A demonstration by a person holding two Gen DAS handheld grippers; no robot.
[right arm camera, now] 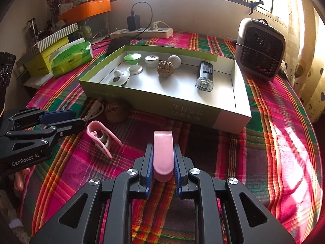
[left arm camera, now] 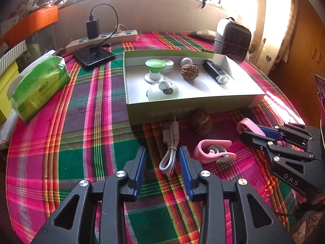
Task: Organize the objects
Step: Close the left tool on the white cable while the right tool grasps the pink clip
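Left wrist view: left gripper is hanging over the plaid surface w/ fingers standing apart, nothing pressed btwn them. A white cable is lying on the cloth in the gap, closer to the right-hand finger; can't tell if it's touching. Just right of it a pink clip is lying on its side. A walnut is sitting beyond, just at the box's near wall.

Right gripper is showing at the right edge of that view, and in the right wrist view its fingers are clamping tight on a second pink clip, holding it up off the cloth, in front of the box.

Box is lying open toward the far edge of the surface, holding a green-topped knob, a white dome, a small white disc, a white ball, another walnut and a black lamp.

Tissue pack is lying at the left edge, phone and power strip at the far edge, a small fan at the far right corner.
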